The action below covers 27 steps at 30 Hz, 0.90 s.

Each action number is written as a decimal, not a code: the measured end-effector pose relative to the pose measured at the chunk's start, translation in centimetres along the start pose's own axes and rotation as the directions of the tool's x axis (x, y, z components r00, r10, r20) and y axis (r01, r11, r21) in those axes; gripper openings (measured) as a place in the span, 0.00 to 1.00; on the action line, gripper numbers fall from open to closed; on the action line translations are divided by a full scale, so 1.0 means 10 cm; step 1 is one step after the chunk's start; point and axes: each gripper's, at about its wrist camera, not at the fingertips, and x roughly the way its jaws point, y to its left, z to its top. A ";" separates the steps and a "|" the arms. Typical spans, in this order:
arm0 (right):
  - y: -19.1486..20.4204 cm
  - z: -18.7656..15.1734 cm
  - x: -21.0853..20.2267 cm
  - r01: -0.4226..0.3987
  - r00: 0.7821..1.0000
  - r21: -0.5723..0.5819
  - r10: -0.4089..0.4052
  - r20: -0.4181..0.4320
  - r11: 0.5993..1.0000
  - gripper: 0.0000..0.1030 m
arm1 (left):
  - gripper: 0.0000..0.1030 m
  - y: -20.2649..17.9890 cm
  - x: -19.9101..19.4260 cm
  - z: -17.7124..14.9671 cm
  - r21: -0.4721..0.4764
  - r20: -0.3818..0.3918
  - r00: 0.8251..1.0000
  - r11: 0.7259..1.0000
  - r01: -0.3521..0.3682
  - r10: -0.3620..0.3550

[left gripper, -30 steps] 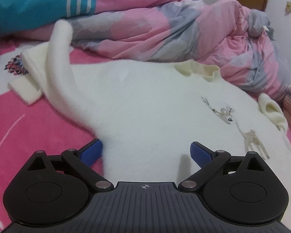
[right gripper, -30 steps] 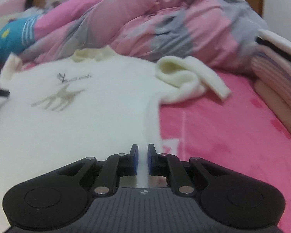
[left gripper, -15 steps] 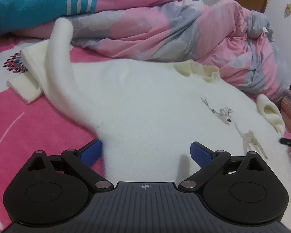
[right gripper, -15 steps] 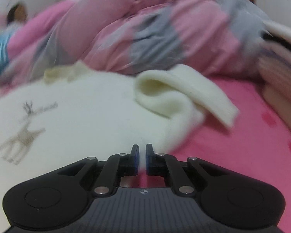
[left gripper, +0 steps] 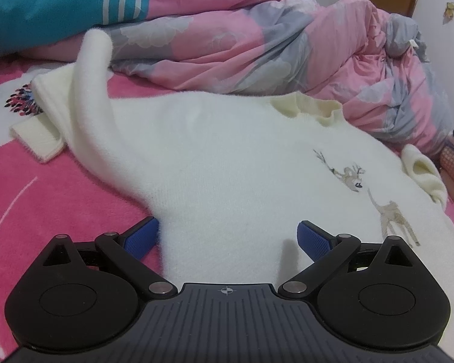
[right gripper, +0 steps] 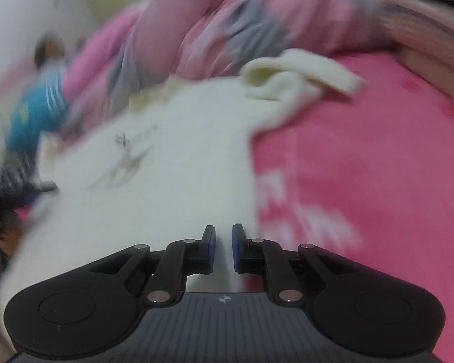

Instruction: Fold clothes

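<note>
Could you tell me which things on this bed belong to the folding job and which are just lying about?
Part of the job:
- white sweater, spread flat
- left gripper, open over its hem
- right gripper, nearly shut on the sweater's edge

Just lying about:
- pink and grey quilt
- pink sheet
- blue striped pillow

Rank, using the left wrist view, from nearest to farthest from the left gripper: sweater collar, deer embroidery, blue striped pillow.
From the left gripper:
1. Deer embroidery, right, on the sweater's chest.
2. Sweater collar, middle, slightly right.
3. Blue striped pillow, far upper left.
</note>
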 end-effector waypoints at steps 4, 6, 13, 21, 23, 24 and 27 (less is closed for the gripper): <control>-0.31 -0.50 -0.72 0.057 0.997 0.200 -0.064 0.030 0.978 0.16 | 0.96 -0.02 -0.02 0.00 0.013 0.006 1.000 1.000 -0.001 0.001; -0.28 -0.68 -1.02 0.081 0.994 0.216 -0.096 0.058 0.973 0.17 | 0.96 -0.04 -0.08 0.00 0.031 0.026 1.000 1.000 -0.003 0.002; 0.33 -0.54 -1.02 -0.082 0.978 0.084 0.064 0.197 0.993 0.17 | 0.96 -0.50 -0.77 -0.15 0.208 0.155 0.988 0.977 -0.055 0.023; 1.29 -0.55 -0.10 -0.137 0.982 -0.211 0.160 0.098 0.968 0.24 | 0.97 -1.19 -1.09 -1.20 0.418 0.117 0.989 0.899 -0.133 0.092; 1.37 -0.69 0.02 -0.158 0.985 -0.204 0.169 0.035 0.966 0.24 | 0.97 -1.27 -1.11 -1.45 0.454 0.142 0.981 0.872 -0.185 0.134; 1.37 -0.79 0.00 -0.173 0.983 -0.205 0.181 0.021 0.963 0.24 | 0.97 -1.29 -1.14 -1.55 0.461 0.150 0.977 0.864 -0.204 0.150; 1.38 -1.12 -0.18 -0.209 0.976 -0.237 0.216 0.003 0.949 0.31 | 0.97 -1.20 -1.36 -1.66 0.404 0.132 0.978 0.892 -0.202 0.161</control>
